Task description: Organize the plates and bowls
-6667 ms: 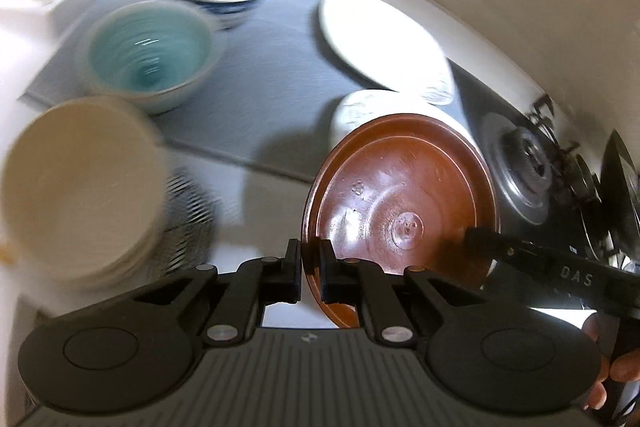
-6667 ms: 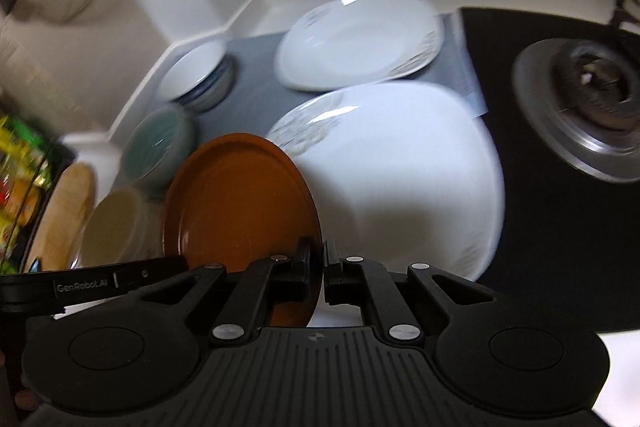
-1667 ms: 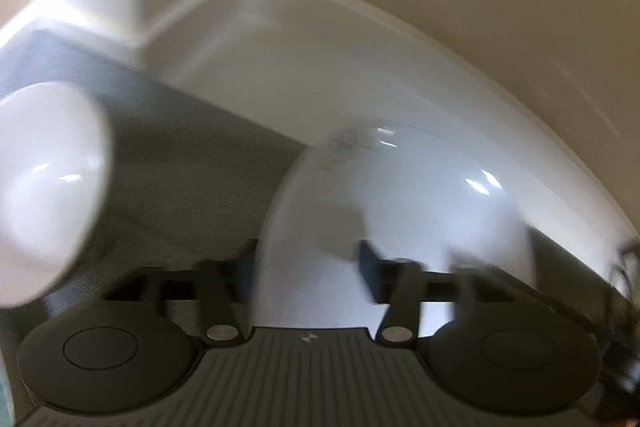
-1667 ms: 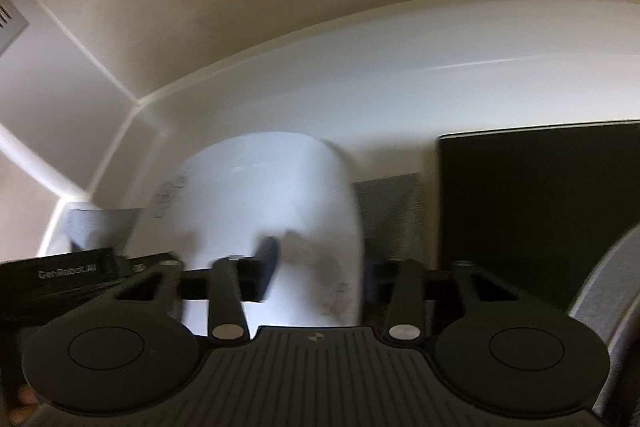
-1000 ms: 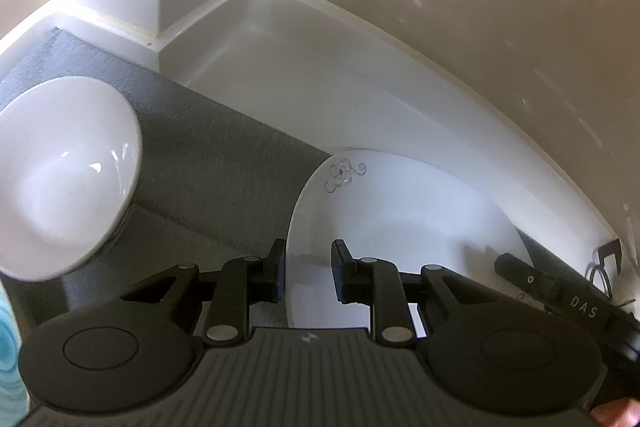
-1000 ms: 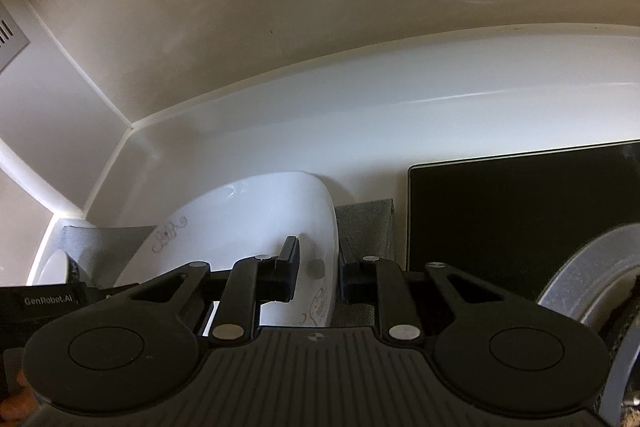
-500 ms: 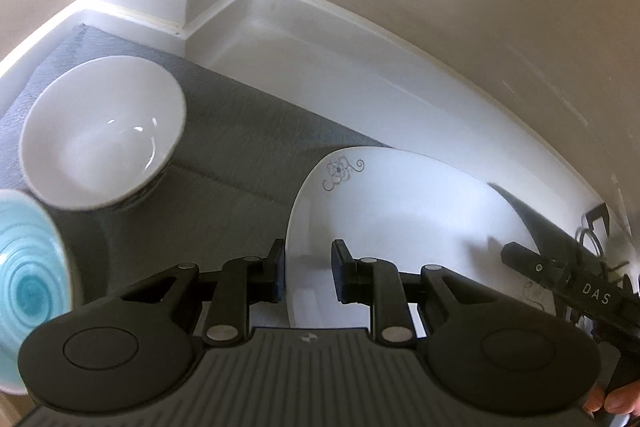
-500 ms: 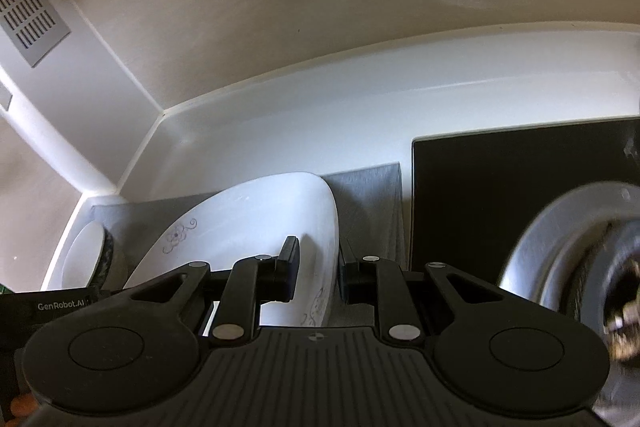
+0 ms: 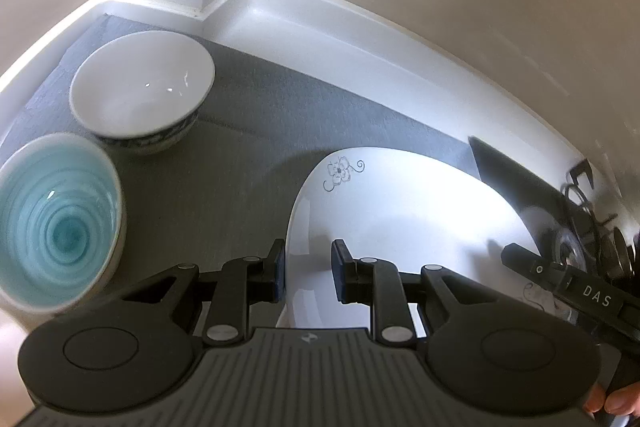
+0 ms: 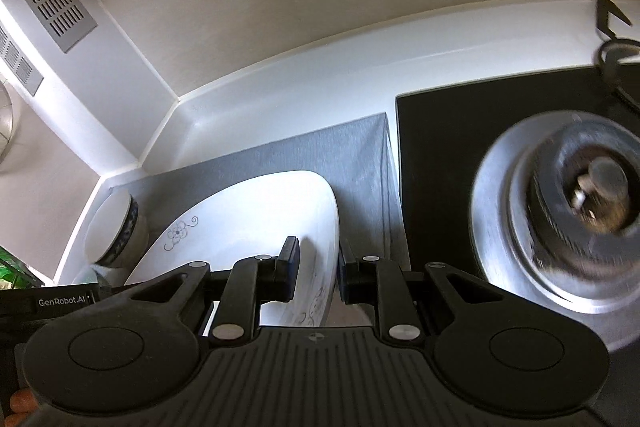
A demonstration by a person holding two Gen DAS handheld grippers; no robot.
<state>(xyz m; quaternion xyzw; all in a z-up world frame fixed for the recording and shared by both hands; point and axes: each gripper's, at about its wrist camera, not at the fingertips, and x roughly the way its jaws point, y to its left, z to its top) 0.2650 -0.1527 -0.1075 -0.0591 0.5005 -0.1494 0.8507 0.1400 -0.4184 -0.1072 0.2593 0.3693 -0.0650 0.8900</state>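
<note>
Left wrist: left gripper (image 9: pixel 308 275) clamps white floral plate (image 9: pixel 400 219) rim above grey mat (image 9: pixel 224 155); white bowl (image 9: pixel 140 87), teal bowl (image 9: pixel 56 223) apart | Right wrist: right gripper (image 10: pixel 318 269) clamps opposite rim beside black stove (image 10: pixel 460 131).

Both wrist views look steeply down, close, sharing the white plate (image 9: pixel 404 211) (image 10: pixel 256 219) from opposite rims.

The right hand-held gripper (image 10: pixel 315 269) clamps the white plate's (image 10: pixel 248 215) rim; a stove burner (image 10: pixel 568 211) lies at three o'clock.
</note>
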